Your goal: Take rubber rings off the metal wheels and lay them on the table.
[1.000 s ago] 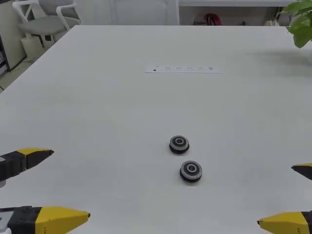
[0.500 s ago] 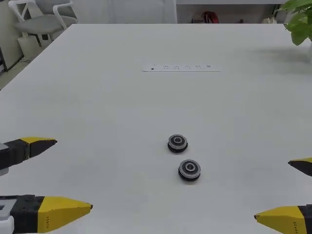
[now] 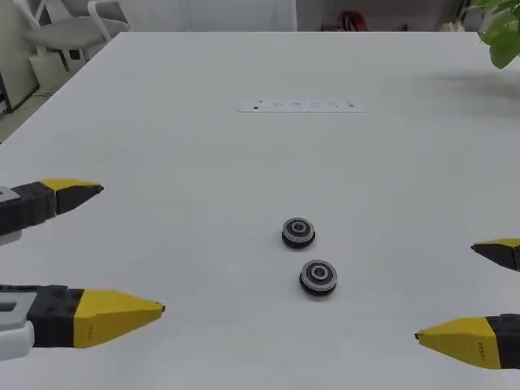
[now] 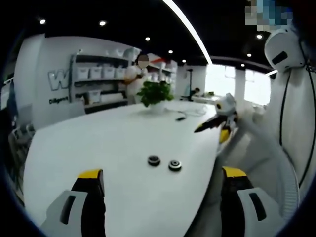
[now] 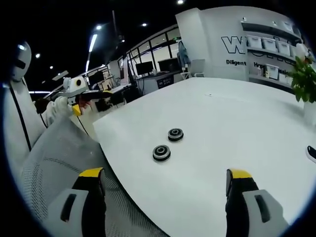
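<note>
Two small metal wheels with black rubber rings lie flat near the middle of the white table: a far wheel (image 3: 298, 232) and a near wheel (image 3: 318, 277). They also appear as the far wheel (image 4: 154, 160) and near wheel (image 4: 175, 165) in the left gripper view, and as the far wheel (image 5: 175, 134) and near wheel (image 5: 161, 152) in the right gripper view. My left gripper (image 3: 130, 249) is open at the left, well apart from them. At the right edge my right gripper (image 3: 445, 291) is open too, holding nothing.
A flat white power strip (image 3: 297, 106) lies further back on the table (image 3: 203, 146). A potted plant (image 3: 502, 32) stands at the back right corner. White chairs (image 3: 65, 28) stand beyond the back left corner.
Both grippers have come further in towards the wheels, the left more so. The camera has tilted slightly; the wheels have not moved.
</note>
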The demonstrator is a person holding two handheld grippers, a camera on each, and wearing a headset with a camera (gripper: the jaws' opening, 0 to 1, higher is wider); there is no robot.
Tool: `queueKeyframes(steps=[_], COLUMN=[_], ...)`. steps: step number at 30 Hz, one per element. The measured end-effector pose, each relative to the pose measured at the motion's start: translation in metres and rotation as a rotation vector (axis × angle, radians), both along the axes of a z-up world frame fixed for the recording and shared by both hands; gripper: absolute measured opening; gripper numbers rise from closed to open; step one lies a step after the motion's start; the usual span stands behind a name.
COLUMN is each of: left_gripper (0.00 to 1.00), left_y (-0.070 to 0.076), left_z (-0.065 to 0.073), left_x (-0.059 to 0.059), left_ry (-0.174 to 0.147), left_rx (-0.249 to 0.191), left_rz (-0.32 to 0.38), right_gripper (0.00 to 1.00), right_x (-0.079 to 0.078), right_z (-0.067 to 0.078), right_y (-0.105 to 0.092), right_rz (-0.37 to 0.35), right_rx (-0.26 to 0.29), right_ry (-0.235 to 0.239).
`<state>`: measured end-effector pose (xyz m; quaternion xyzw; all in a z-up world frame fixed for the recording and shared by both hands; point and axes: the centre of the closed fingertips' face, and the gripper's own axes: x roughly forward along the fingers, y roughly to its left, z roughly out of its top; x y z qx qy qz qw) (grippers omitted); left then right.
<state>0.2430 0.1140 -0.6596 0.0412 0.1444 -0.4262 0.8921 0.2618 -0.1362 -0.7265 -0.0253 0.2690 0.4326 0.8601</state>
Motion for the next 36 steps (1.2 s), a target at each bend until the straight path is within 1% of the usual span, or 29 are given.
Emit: queueKeyframes(steps=[5,9,12,16,17,19,21,24,25,27,32,34,35,36], left_gripper=[1.00,1.00,1.00,0.99,0.99,0.99,0.99,0.99,0.99,0.99,0.98,0.98,0.97,0.97], left_y=[-0.002,-0.005,-0.008,-0.009,-0.010,-0.011,-0.013,-0.015,-0.016,-0.020,-0.029,-0.032,-0.036,-0.040], left_z=[0.003,0.009,0.018,0.027,0.031,0.037,0.043,0.052,0.053,0.059,0.070,0.072,0.073,0.073], left_x=[0.003,0.008,0.014,0.023,0.025,0.030,0.033,0.038,0.039,0.043,0.052,0.055,0.058,0.061], left_ry=[-0.015,-0.034,-0.055,-0.081,-0.095,-0.111,-0.132,-0.152,-0.154,-0.172,-0.198,-0.206,-0.209,-0.209], left_rx=[0.023,0.039,0.039,0.059,0.063,0.071,0.077,0.077,0.077,0.084,0.078,0.077,0.075,0.078], left_rz=[-0.025,-0.034,-0.041,-0.045,-0.050,-0.055,-0.062,-0.072,-0.073,-0.087,-0.116,-0.125,-0.133,-0.141], right_gripper=[0.98,0.98,0.98,0.97,0.97,0.96,0.96,0.95,0.95,0.94,0.94,0.93,0.93,0.93], right_x=[0.003,0.008,0.017,0.029,0.032,0.037,0.043,0.048,0.048,0.054,0.066,0.069,0.071,0.072], right_z=[0.002,0.010,0.022,0.038,0.043,0.050,0.054,0.062,0.063,0.070,0.083,0.085,0.088,0.093], right_y=[0.001,0.002,0.002,0.005,0.006,0.009,0.010,0.016,0.016,0.019,0.025,0.026,0.029,0.032], right_rz=[0.012,0.017,0.014,0.010,0.009,0.015,0.026,0.040,0.042,0.050,0.066,0.070,0.078,0.092], right_rx=[-0.006,-0.007,-0.001,0.014,0.020,0.027,0.031,0.039,0.040,0.042,0.053,0.052,0.045,0.048], right_ry=[-0.010,-0.023,-0.054,-0.094,-0.105,-0.117,-0.133,-0.153,-0.155,-0.172,-0.202,-0.207,-0.213,-0.228])
